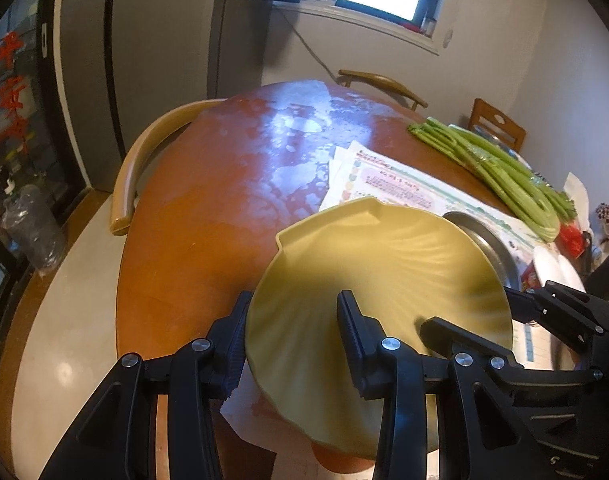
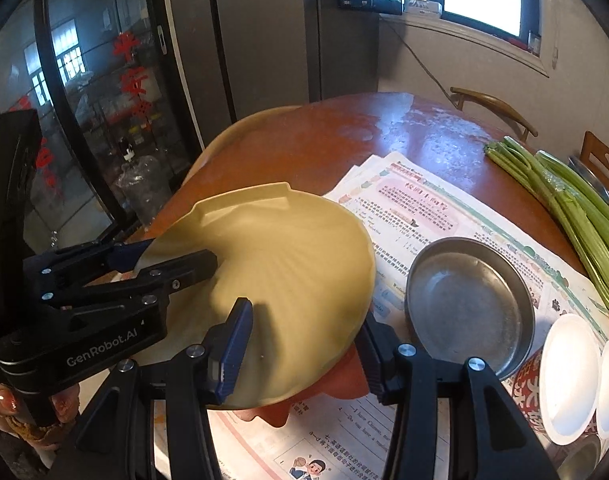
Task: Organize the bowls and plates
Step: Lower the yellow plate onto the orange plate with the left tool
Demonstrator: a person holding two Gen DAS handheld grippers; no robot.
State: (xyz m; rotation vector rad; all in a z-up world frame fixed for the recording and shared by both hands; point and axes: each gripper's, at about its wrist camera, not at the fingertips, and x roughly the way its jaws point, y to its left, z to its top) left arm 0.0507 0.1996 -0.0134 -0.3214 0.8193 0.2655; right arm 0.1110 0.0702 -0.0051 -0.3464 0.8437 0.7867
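Both grippers had hold of one pale yellow, shell-shaped ribbed plastic plate point(image 2: 264, 276): my right gripper point(image 2: 300, 340) pinched the near rim, and my left gripper point(image 1: 296, 344) clamped the opposite edge. It hung tilted over the round orange-brown table point(image 1: 208, 208), just beside a shallow steel dish point(image 2: 470, 304) on printed sheets. I judged it light, stiff and somewhat slick (glossy surface), so rim grips suited it.
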